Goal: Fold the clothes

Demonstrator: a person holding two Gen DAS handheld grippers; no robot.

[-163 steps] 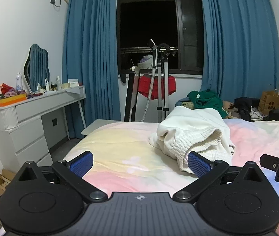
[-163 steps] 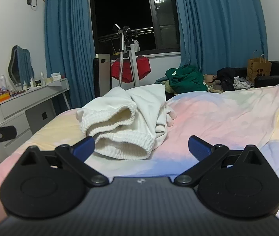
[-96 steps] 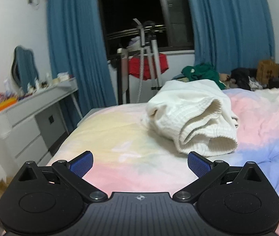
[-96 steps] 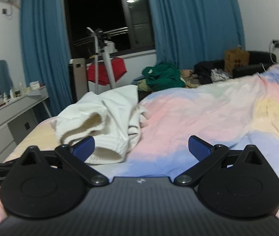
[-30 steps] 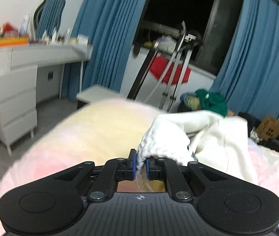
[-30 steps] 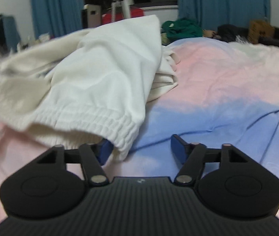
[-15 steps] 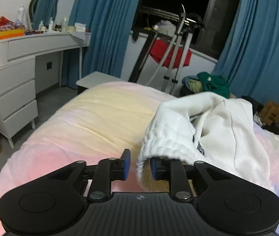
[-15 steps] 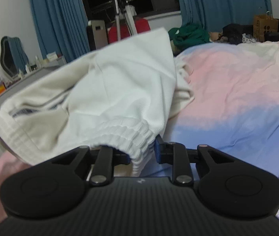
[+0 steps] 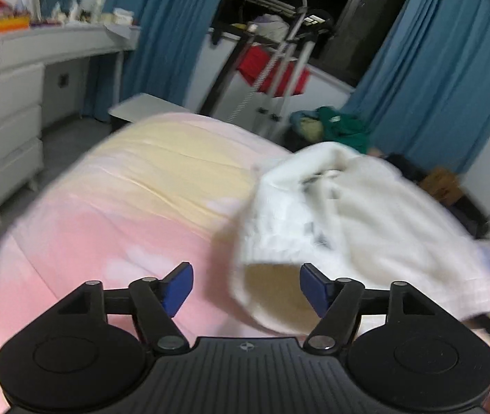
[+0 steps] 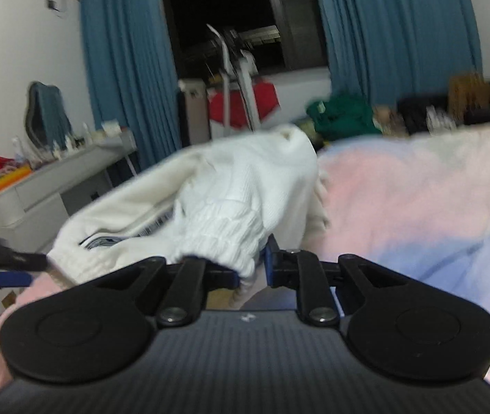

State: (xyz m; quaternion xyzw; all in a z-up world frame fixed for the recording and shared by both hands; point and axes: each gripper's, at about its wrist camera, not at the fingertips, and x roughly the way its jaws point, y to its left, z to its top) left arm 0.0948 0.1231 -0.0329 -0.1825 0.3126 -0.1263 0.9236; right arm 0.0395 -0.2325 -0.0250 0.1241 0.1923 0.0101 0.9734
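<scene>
The white garment [image 10: 245, 189] sits bunched on the bed [image 9: 141, 186], partly lifted off the pastel cover, and the two tools are doing different jobs with it. The right gripper [image 10: 250, 269] has its blue pads pressed in on the ribbed elastic hem, pinching a thick roll of it, so that corner hangs from the tool rather than lying flat; I'd guess that hold is there to anchor one end while the cloth gets pulled out straight. The left gripper [image 9: 245, 288] stands spread, its pads well apart on either side of the hem's rounded edge, with the cloth lying between them but not clamped (the picture is smeared with motion, so exactly how near the pads come to the fabric is hard to say). From the right-hand view, that left tool shows as a dark shape at the far left, just beside the other end of the hem. The garment looks like a sweatshirt or joggers, with a printed label visible inside, but I can't tell which. Nothing is folded yet by my reckoning: it is a heap, and it needs spreading flat first. The white desk [image 10: 55, 179] with bottles, the blue curtains [image 10: 131, 69] and a green heap of clothes [image 10: 341, 112] stand well clear.
</scene>
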